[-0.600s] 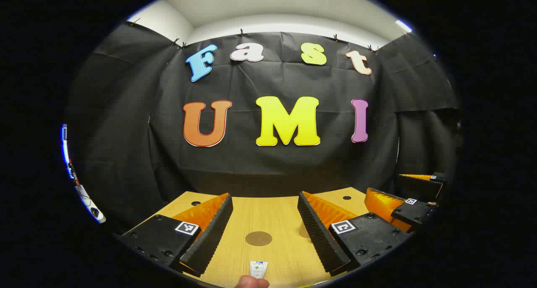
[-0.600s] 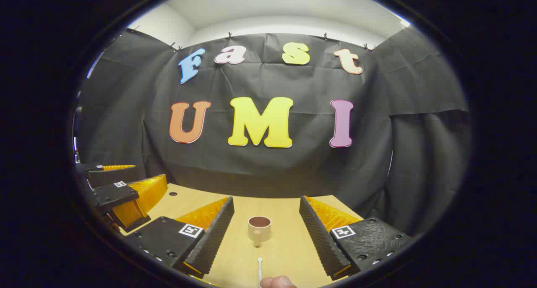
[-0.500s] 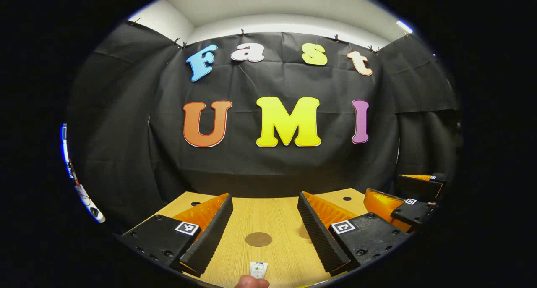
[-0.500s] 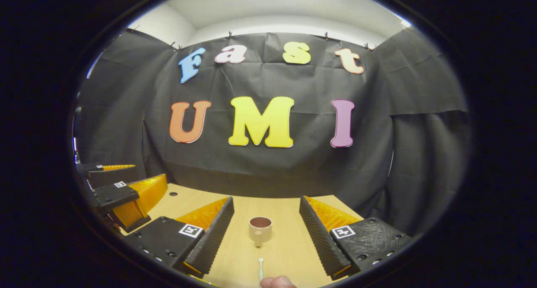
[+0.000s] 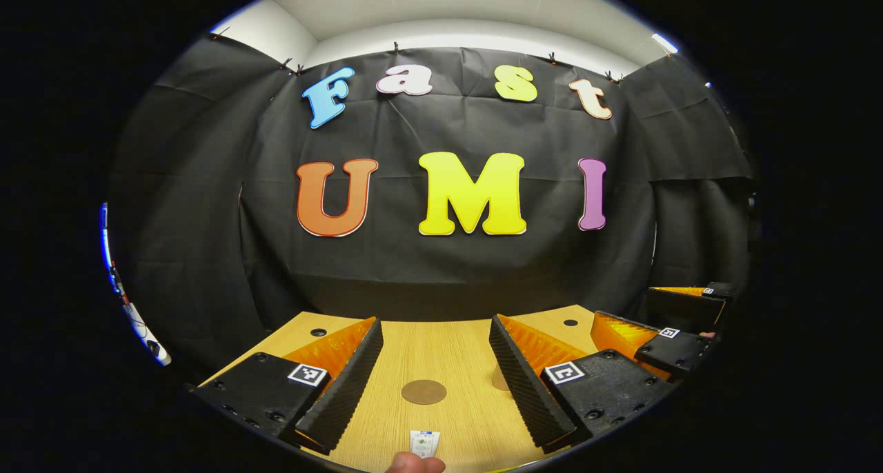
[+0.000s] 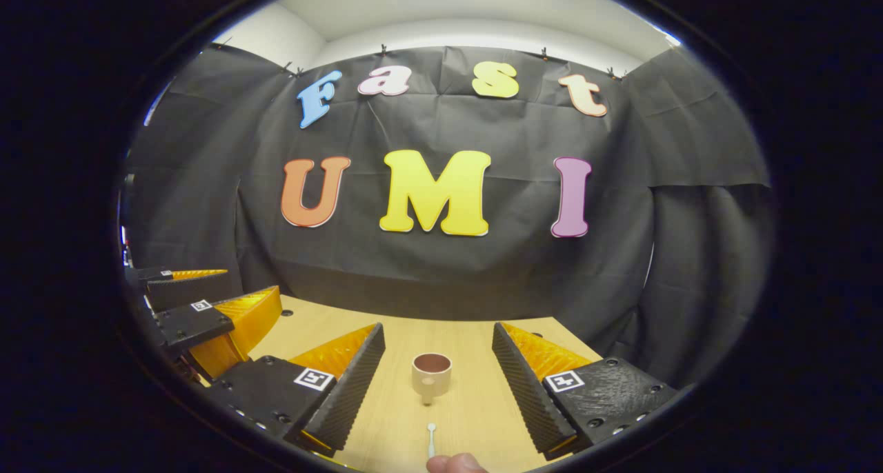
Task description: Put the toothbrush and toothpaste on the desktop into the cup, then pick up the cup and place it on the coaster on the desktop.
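Slightly shifted rightward, the cup (image 6: pixel 432 376) is framed centre-bottom between the wide-spread right gripper (image 6: pixel 437 373); the coaster (image 5: pixel 423 391) is framed by the wide-spread left gripper (image 5: pixel 434 376), bare desktop (image 5: pixel 448 349) around.

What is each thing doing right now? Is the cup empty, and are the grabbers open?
Beige cup with brown inside: upright on the wooden desktop, nothing sticking out of it.
Round brown coaster: flat, bare.
White toothbrush: lying on the desktop, not in the cup.
White toothpaste tube: lying on the desktop.
Left gripper: open, holding nothing.
Right gripper: open, holding nothing.
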`<state>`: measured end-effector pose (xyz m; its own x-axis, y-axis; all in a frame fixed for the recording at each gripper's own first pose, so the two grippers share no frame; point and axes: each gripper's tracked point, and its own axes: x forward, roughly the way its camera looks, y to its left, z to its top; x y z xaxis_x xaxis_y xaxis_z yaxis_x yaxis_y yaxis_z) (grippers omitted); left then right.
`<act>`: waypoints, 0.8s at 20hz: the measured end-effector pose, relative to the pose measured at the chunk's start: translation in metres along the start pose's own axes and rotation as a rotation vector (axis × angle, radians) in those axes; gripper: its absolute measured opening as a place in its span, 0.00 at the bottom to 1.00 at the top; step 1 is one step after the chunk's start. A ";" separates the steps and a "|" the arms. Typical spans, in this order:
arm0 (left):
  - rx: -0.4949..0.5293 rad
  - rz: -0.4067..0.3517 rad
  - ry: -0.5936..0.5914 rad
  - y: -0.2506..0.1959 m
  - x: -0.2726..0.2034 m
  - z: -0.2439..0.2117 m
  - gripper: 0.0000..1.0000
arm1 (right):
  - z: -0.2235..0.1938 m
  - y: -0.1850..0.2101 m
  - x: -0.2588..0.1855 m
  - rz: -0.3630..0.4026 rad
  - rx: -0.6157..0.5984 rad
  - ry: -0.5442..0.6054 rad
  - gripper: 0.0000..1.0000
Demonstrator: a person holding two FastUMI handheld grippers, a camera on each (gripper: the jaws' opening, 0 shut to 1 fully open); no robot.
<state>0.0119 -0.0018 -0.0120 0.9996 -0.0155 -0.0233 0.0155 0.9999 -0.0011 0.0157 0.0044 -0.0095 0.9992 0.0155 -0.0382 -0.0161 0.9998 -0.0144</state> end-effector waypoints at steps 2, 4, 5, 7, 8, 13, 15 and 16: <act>0.003 -0.002 0.002 -0.003 0.002 0.001 0.99 | 0.001 -0.001 0.002 0.000 -0.002 0.000 0.98; 0.006 -0.002 -0.001 -0.001 0.001 0.001 0.98 | 0.000 0.000 0.003 0.001 -0.001 0.005 0.98; 0.006 -0.002 0.000 -0.001 0.001 0.000 0.98 | -0.003 0.001 0.002 0.004 -0.001 0.009 0.95; 0.005 -0.001 0.007 -0.002 -0.001 -0.004 0.98 | -0.005 0.001 0.002 0.010 0.000 0.015 0.95; 0.006 0.000 0.011 -0.002 -0.001 -0.005 0.98 | -0.006 0.003 0.002 0.019 0.003 0.018 0.98; 0.007 0.001 0.044 0.000 -0.004 -0.021 0.98 | -0.025 0.004 0.002 0.030 -0.005 0.059 0.95; 0.000 0.004 0.083 0.002 -0.006 -0.035 0.98 | -0.036 0.002 0.006 0.028 -0.003 0.095 0.95; 0.002 0.007 0.097 0.004 -0.009 -0.043 0.99 | -0.041 0.002 0.007 0.027 -0.003 0.113 0.95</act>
<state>0.0020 0.0024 -0.0545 0.9927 -0.0080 -0.1204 0.0082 1.0000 0.0014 0.0215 0.0057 -0.0508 0.9877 0.0406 -0.1508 -0.0434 0.9989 -0.0150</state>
